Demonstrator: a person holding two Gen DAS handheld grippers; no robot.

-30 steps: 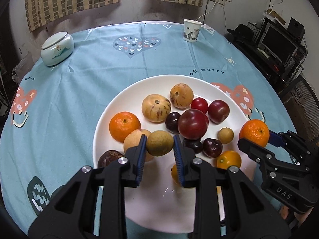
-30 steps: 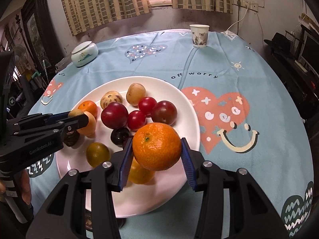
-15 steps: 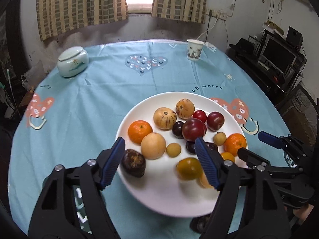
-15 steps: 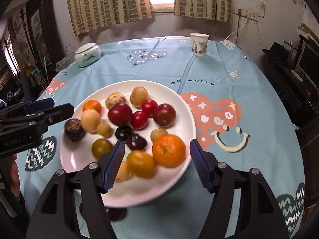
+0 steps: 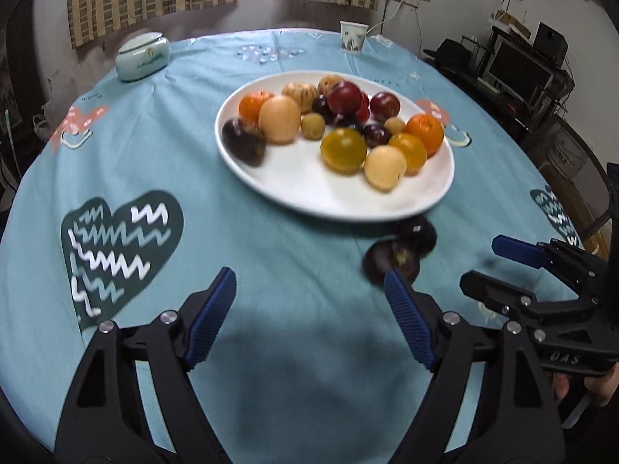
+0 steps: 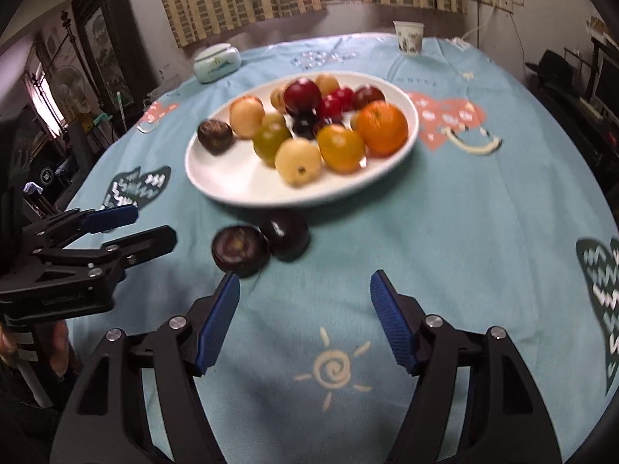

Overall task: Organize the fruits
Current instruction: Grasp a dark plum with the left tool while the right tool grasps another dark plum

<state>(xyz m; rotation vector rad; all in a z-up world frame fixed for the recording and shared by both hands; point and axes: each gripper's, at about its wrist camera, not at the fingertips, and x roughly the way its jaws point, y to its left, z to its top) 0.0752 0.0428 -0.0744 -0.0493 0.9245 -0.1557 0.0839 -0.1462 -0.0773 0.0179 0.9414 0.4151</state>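
Both grippers, left gripper and right gripper, are opening, empty, near the plate of fruits.

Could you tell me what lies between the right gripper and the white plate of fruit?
Two dark purple fruits lie on the blue tablecloth between the right gripper and the white plate, shown in the right wrist view.

Plate mid-tabletop, fruits piled in it. Two loose fruits on tabletop just in front of plate's near rim, touching each other. Lidded jar far left behind plate, cup far right at back edge
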